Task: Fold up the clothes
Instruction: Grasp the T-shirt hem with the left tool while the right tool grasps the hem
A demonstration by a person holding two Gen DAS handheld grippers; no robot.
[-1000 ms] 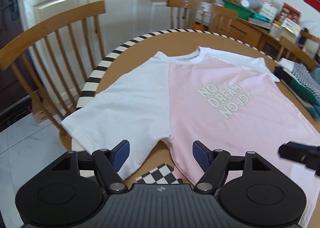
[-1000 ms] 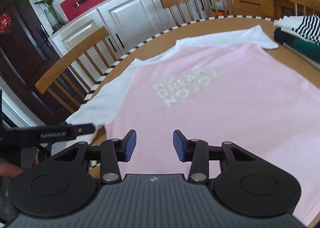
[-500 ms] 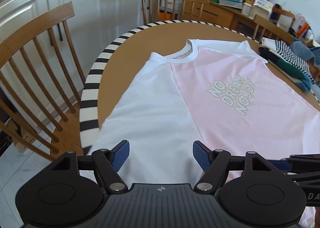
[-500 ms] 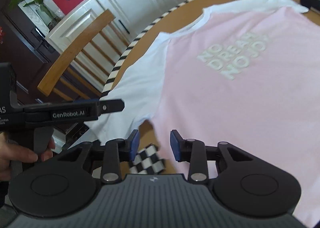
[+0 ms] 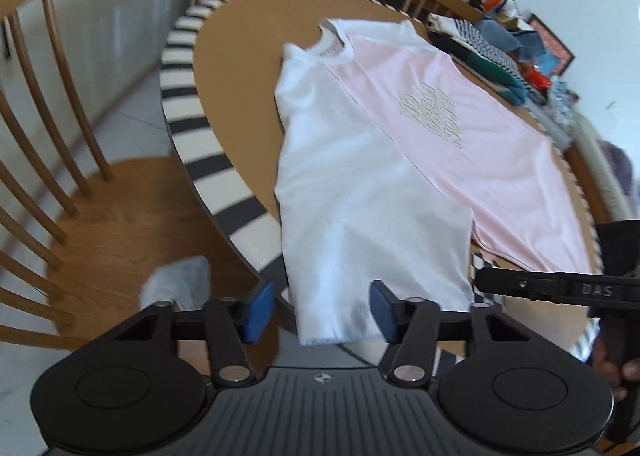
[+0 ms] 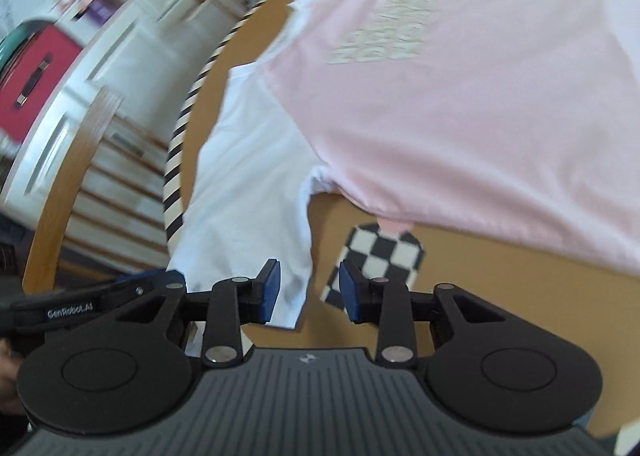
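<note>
On the round wooden table (image 5: 240,68) a pink and white T-shirt (image 5: 400,160) lies spread flat, with the printed side up. Its white sleeve (image 5: 352,248) reaches the striped table edge (image 5: 180,68) and hangs a little over it. The left gripper (image 5: 322,310) stands with its blue pads wide apart on both sides of the sleeve hem, and nothing is pinched. The right gripper (image 6: 308,290) is just beside it, also with a gap between the pads, near the hem corner of the sleeve (image 6: 256,196) and a checkered card (image 6: 376,256) that lies partly under the pink cloth. Folded clothes (image 5: 480,52) lie at the far side. A wooden chair (image 5: 44,144) stands close to the table.
</note>
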